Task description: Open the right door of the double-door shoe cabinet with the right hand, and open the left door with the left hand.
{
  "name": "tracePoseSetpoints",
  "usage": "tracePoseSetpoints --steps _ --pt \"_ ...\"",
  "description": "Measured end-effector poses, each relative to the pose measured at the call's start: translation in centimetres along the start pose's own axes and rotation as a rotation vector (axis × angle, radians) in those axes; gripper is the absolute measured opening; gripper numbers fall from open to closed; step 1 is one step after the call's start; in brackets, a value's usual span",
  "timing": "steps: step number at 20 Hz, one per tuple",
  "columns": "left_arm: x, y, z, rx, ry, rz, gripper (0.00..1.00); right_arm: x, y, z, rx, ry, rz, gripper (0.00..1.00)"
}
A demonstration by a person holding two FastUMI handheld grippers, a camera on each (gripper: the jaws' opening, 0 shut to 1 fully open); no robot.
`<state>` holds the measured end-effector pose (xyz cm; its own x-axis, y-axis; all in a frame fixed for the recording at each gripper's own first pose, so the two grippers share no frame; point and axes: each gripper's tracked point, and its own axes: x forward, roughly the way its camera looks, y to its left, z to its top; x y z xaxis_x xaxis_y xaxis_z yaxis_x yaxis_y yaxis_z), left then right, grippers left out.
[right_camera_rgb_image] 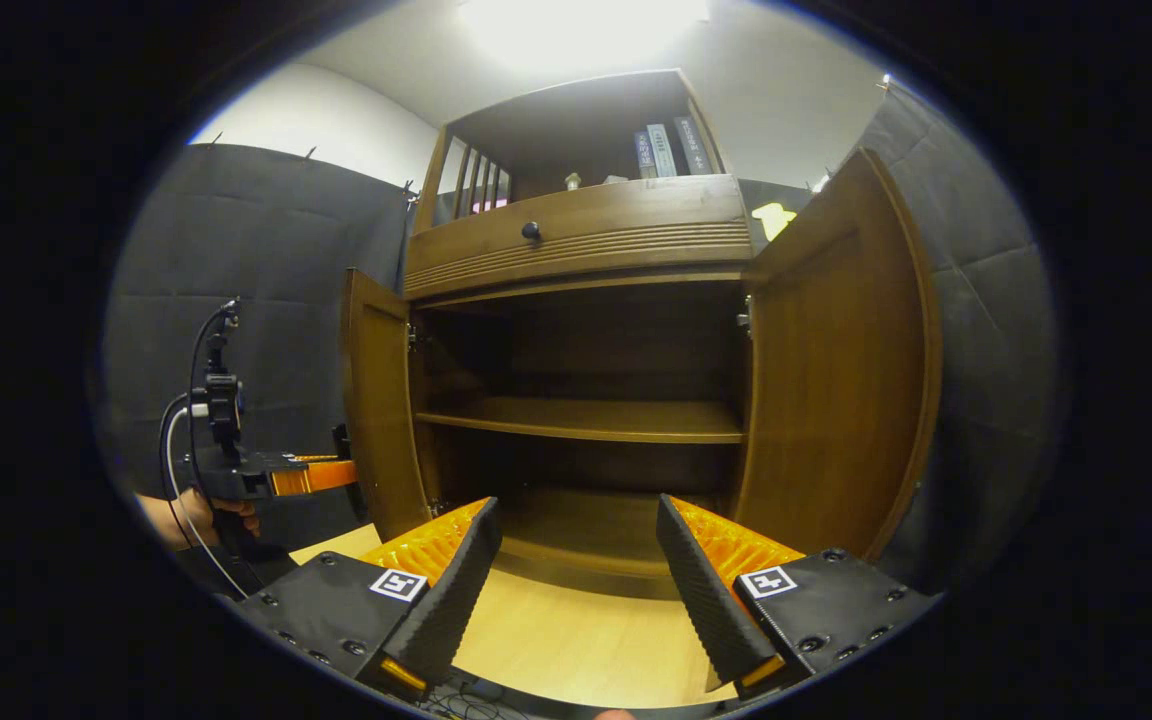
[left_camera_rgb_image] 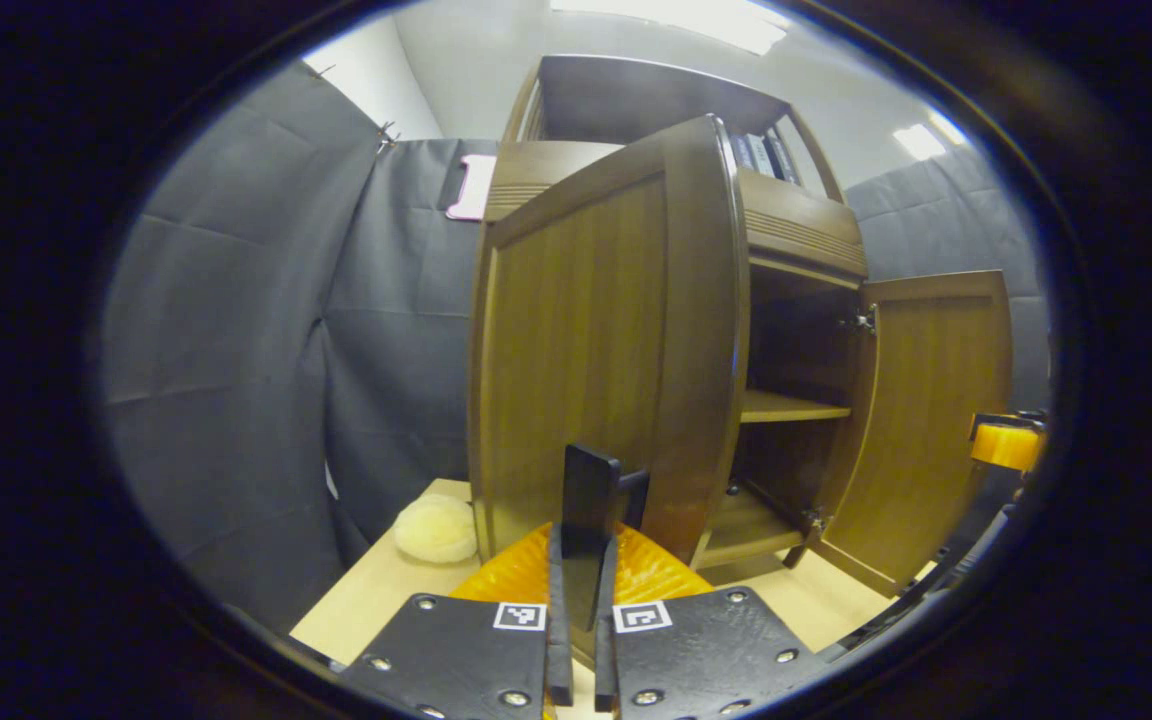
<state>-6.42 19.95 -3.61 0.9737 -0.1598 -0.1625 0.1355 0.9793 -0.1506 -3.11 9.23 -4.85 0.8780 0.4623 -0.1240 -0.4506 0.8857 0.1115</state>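
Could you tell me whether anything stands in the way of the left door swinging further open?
Nothing visible blocks it. The left door is already swung wide, with the left gripper shut on its handle. A pale round object lies on the table beside the cabinet, close to the door's path.

A pale fluffy ball (left_camera_rgb_image: 435, 528) lies at the lower left of the left gripper view on the light wooden tabletop (left_camera_rgb_image: 376, 590). Grey cloth (left_camera_rgb_image: 236, 350) hangs across the left half. Upper centre of the right gripper view, a few books (right_camera_rgb_image: 671, 148) stand upright, with a small pale figurine (right_camera_rgb_image: 572, 181) left of them.
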Motion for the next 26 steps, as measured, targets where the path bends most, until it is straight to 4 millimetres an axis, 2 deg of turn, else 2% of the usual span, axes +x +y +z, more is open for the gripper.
tracePoseSetpoints --steps 1,4,6,9,11,15,17,18,19,21,23,26 --pt "-0.4 0.9 -0.1 -0.004 0.000 0.015 0.12 0.5 0.5 0.1 -0.001 0.000 0.010 0.98" --pt "-1.9 4.6 -0.4 -0.029 -0.003 0.069 0.12 1.8 2.2 0.0 -0.003 -0.001 0.042 0.98" --pt "-2.7 7.7 -0.5 -0.019 -0.003 0.123 0.12 2.6 3.6 0.1 -0.004 -0.003 0.067 0.98" --pt "-4.0 12.2 -0.9 0.015 -0.007 0.164 0.06 4.2 5.8 0.2 -0.013 -0.003 0.106 0.98" --pt "-4.2 13.6 -0.9 0.029 -0.010 0.146 0.07 5.1 7.3 -0.1 -0.017 0.002 0.133 0.98" --pt "-6.0 16.9 -1.4 0.041 -0.011 0.185 0.07 6.5 9.2 0.1 -0.022 0.002 0.163 1.00" --pt "-7.2 17.3 -1.0 0.008 -0.021 0.191 0.07 6.9 9.6 0.2 -0.017 0.002 0.167 0.98" --pt "-7.9 17.6 -0.9 0.003 -0.028 0.201 0.06 7.1 9.6 0.1 -0.014 0.004 0.164 0.93" --pt "-9.2 18.2 -1.0 0.001 -0.035 0.219 0.07 7.2 9.4 0.2 -0.013 0.004 0.154 0.98" --pt "-11.5 18.5 0.2 0.000 -0.058 0.242 0.07 7.4 8.4 0.4 -0.011 -0.004 0.117 0.98" --pt "-12.8 17.5 2.7 0.023 -0.099 0.262 0.07 7.4 6.9 0.7 -0.013 -0.015 0.062 0.98" --pt "-13.6 13.9 6.3 0.067 -0.173 0.242 0.07 6.9 4.4 1.0 -0.041 -0.028 -0.031 0.98"
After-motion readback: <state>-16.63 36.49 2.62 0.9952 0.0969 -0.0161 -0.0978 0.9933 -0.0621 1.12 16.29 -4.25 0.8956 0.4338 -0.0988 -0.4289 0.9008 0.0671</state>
